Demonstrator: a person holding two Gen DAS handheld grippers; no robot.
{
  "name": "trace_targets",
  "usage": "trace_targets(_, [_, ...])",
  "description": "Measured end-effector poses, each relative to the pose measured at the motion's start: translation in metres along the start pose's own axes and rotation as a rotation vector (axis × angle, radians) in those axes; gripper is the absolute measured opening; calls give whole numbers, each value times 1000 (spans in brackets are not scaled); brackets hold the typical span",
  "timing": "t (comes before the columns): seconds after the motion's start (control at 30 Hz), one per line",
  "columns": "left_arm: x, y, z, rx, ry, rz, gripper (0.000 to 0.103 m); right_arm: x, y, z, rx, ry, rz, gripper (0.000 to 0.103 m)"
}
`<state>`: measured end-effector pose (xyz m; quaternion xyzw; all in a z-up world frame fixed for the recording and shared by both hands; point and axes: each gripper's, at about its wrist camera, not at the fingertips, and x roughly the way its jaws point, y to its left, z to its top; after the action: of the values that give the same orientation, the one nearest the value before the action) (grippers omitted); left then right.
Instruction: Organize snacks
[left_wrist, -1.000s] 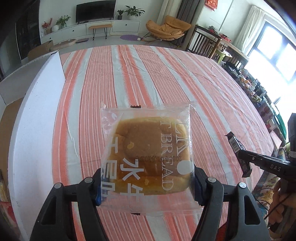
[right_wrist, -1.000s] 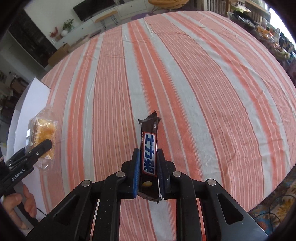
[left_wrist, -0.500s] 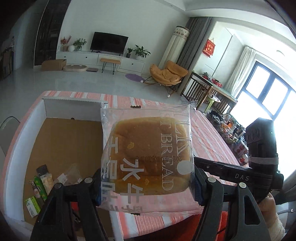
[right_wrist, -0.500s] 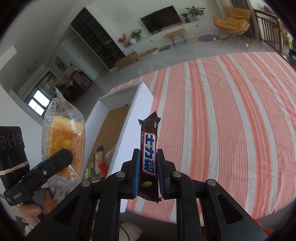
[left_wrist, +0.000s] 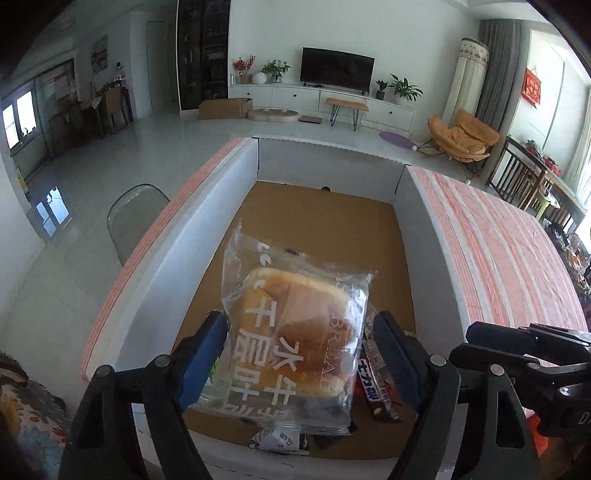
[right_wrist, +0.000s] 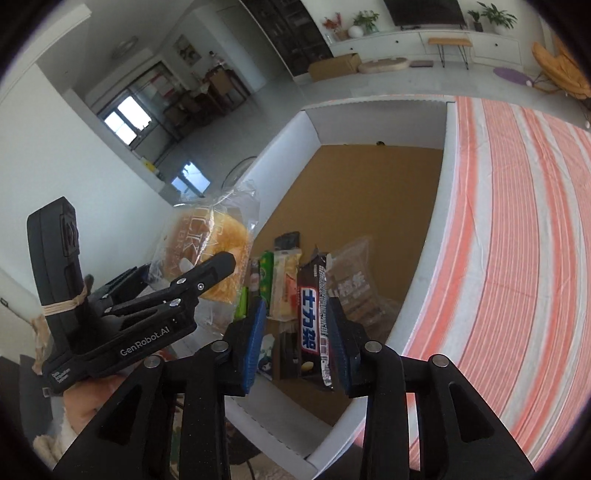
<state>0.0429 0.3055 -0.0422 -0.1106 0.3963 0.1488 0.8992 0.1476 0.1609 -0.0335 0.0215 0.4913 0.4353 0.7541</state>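
Note:
A clear bag of golden bread (left_wrist: 295, 332) sits tilted between the pads of my left gripper (left_wrist: 299, 350), whose jaws are opening; a gap shows at the right pad. The bag hangs over the near end of a white-walled box (left_wrist: 207, 221) with a brown floor. My right gripper (right_wrist: 297, 339) is also opening over the box (right_wrist: 428, 240). A brown chocolate bar (right_wrist: 314, 325) stands upright between its pads, leaning on the right one, with a gap on the left. The bread (right_wrist: 218, 251) appears to the left of the bar there.
Several snack packs lie at the box's near end: a green pack (right_wrist: 266, 273), a yellow one (right_wrist: 284, 284) and a clear printed bag (right_wrist: 351, 284). The striped orange-and-white tablecloth (right_wrist: 517, 240) spreads right of the box. A grey chair (left_wrist: 133, 218) stands left of the table.
Both grippers swung left from over the striped cloth to above the box. Both sets of jaws have widened; the bread has tilted in the left and the bar stands loose in the right.

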Motion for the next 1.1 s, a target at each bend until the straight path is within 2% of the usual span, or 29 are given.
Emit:
trace_targets(0.17, [-15, -14, -2, 47, -123, 59, 102, -9, 0, -4, -57, -29, -90, 59])
trace_targets(0.3, [-33, -19, 3, 44, -190, 122, 103, -33, 8, -9, -127, -119, -158, 71])
trace_targets(0.37, [-37, -22, 5, 34, -186, 155, 103, -42, 12, -12, -148, -146, -183, 74])
trace_targets(0.47, [-37, -21, 4, 29, -140, 157, 103, -48, 20, -17, -174, -153, -217, 74])
trace_targets(0.57, [-40, -25, 0, 38, -124, 192, 103, -47, 23, -21, -189, -139, -242, 81])
trace_targets(0.67, [-42, -26, -4, 43, -134, 254, 103, -45, 28, -21, -207, -105, -266, 83])
trace_targets(0.87, [-42, -20, -10, 47, -113, 253, 103, -47, 29, -23, -229, -124, -279, 83])
trace_targets(1.03, [-45, -20, -11, 89, -117, 280, 103, -48, 32, -28, -271, -193, -371, 83])
trace_targets(1.1, [-47, -17, -9, 80, -120, 279, 103, -49, 33, -26, -270, -194, -379, 83])
